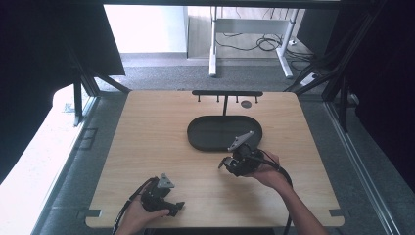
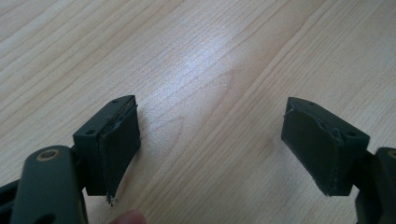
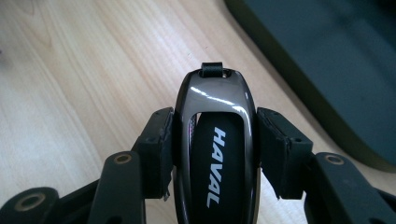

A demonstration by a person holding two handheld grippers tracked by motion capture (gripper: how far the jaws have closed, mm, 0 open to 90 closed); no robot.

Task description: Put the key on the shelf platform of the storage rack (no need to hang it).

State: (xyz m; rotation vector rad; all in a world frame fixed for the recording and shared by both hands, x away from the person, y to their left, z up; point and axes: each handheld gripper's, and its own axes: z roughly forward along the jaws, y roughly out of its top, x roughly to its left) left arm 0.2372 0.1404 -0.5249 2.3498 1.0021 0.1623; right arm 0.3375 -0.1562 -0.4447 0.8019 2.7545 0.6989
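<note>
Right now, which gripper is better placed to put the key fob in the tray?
The right gripper. It is shut on the key fob beside the tray, while the left gripper is open and empty at the table's near edge.

Bright daylight from rear left, tabletop [image 2: 201,70] glare, dark blurry edges

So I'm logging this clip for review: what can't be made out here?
- Key fob: its lower end is cut off by the bottom edge of the right gripper view; in the high view the right claw and hand hide it.
- Tray: cut off by that view's top and right edges.
- Small round thing by the rack: too small in the high view to identify.
</note>
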